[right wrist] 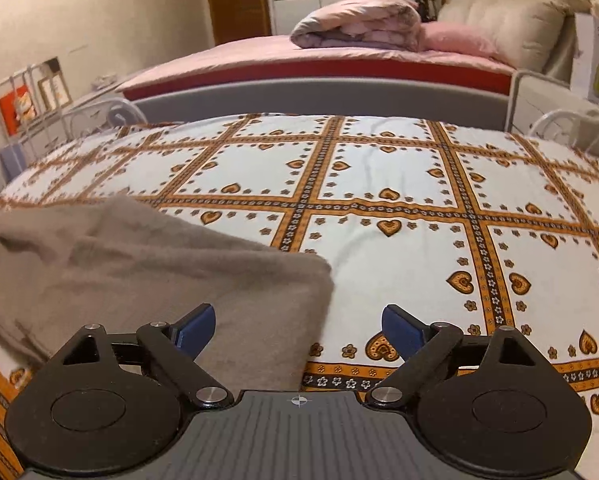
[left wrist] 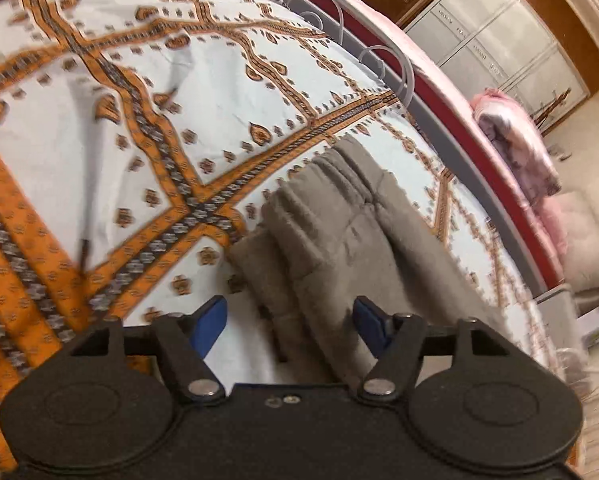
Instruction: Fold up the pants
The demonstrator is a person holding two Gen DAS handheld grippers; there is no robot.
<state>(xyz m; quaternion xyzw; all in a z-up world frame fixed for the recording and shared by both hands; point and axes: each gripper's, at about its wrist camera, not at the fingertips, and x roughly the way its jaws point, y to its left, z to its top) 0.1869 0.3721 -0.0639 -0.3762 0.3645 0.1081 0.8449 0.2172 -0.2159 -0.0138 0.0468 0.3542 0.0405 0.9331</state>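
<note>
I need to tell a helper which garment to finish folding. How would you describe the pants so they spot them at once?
Find the near bed with the white bedspread crossed by orange bands and dotted with hearts. On it, by its front edge, lie the pants, a folded bundle of soft grey-brown fleece with a gathered waistband. They are the only plain, unpatterned cloth on that bed; the pink quilt lies on the bed behind.

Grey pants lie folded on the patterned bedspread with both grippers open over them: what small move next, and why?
Probably lower the left gripper and close it on the pants. Its jaws straddle the near fold without pressing on it, while the right gripper hangs open at their corner.
</note>
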